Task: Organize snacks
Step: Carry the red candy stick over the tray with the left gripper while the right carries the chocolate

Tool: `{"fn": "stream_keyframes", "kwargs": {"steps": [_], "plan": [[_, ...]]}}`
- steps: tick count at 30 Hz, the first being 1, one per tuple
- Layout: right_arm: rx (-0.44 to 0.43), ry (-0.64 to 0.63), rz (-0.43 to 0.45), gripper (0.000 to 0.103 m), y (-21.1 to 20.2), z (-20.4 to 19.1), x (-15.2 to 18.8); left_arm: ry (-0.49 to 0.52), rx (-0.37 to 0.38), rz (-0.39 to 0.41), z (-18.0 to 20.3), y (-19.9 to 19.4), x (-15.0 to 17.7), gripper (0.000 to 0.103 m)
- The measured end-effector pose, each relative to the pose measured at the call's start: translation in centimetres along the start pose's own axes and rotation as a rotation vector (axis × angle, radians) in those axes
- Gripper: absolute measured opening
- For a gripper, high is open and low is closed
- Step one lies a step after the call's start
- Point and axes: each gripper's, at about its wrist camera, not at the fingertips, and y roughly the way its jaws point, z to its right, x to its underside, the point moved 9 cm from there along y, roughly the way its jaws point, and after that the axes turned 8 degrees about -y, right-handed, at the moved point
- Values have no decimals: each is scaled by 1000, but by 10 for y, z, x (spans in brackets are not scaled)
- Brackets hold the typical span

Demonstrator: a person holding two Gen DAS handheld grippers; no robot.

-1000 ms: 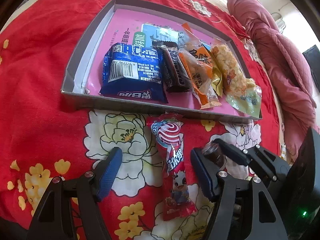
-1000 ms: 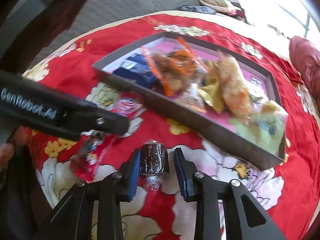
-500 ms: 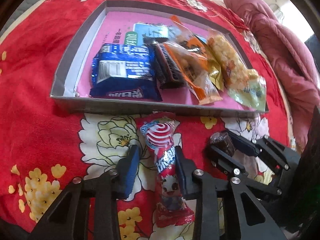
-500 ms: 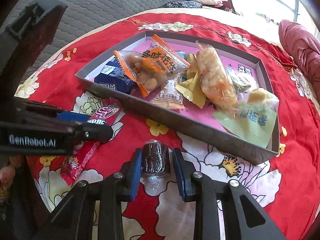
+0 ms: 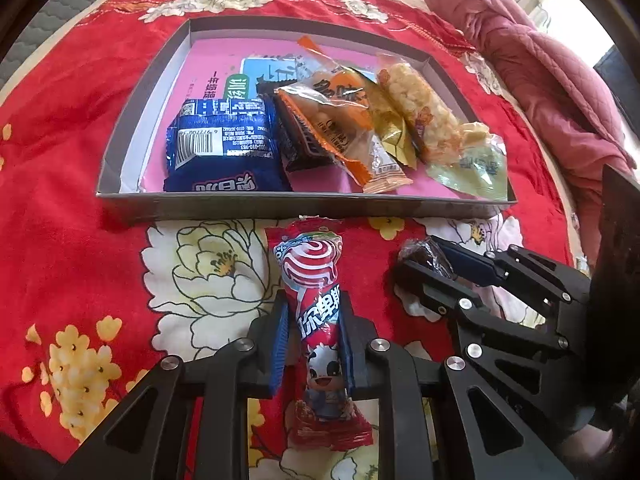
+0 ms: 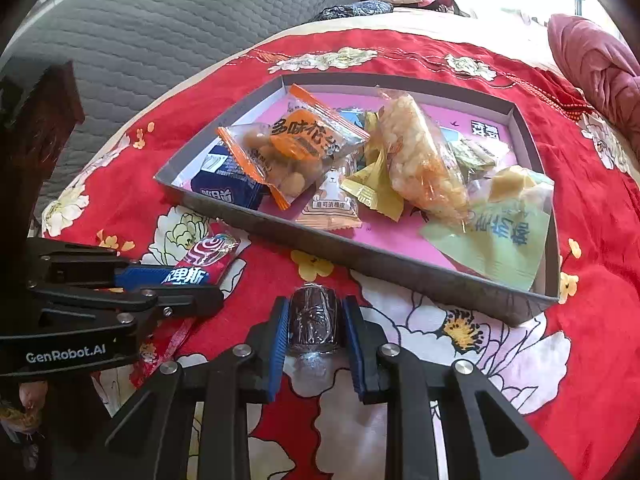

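"GenRobot.AI" in white on the black gripper body [image 6: 66,356]. Orange peanut bag [image 6: 298,142] reads 多味花生. Red lollipop wrapper [image 5: 320,312] shows white characters ending in 理斯, rest partly covered. Blue packet [image 5: 224,148] has a barcode with digits too small to trust, plus upside-down white characters, unclear. Small pale sachet [image 6: 330,204] has a line of print, too blurry. Green bag [image 6: 496,236] carries blue characters, not legible.

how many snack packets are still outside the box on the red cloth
2: the red lollipop packet between the left gripper pads, and the dark wrapped candy in the right gripper.
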Motion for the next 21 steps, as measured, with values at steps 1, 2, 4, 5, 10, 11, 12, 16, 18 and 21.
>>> {"fn": "stream_keyframes", "kwargs": {"steps": [1, 2, 4, 5, 10, 11, 12, 16, 18, 21], "plan": [[-4, 2, 3, 27, -1, 0, 0, 1, 2, 2, 0, -1, 0, 22], [-10, 4, 5, 27, -2, -1, -1, 2, 4, 1, 0, -3, 1, 22], [-20, 6, 15, 27, -4, -3, -2, 2, 4, 10, 0, -7, 0, 22], [-26, 5, 21, 27, -6, -4, -3, 4, 5, 13, 0, -10, -1, 22], [-50, 18, 44, 27, -13, -6, -6, 1, 8, 33, -3, -23, 0, 22], [-56, 21, 51, 27, -16, -7, -6, 1, 10, 36, -3, -26, 0, 22], [-58, 21, 55, 27, -17, -6, -7, 1, 9, 39, -4, -28, 0, 22], [-57, 28, 73, 27, -22, -5, -10, -2, 11, 50, -4, -35, -3, 22], [-67, 35, 89, 27, -26, -5, -12, -6, 10, 59, -5, -39, -5, 22], [-73, 37, 110, 27, -32, -5, -15, -16, 12, 77, -5, -44, -11, 22]]}}
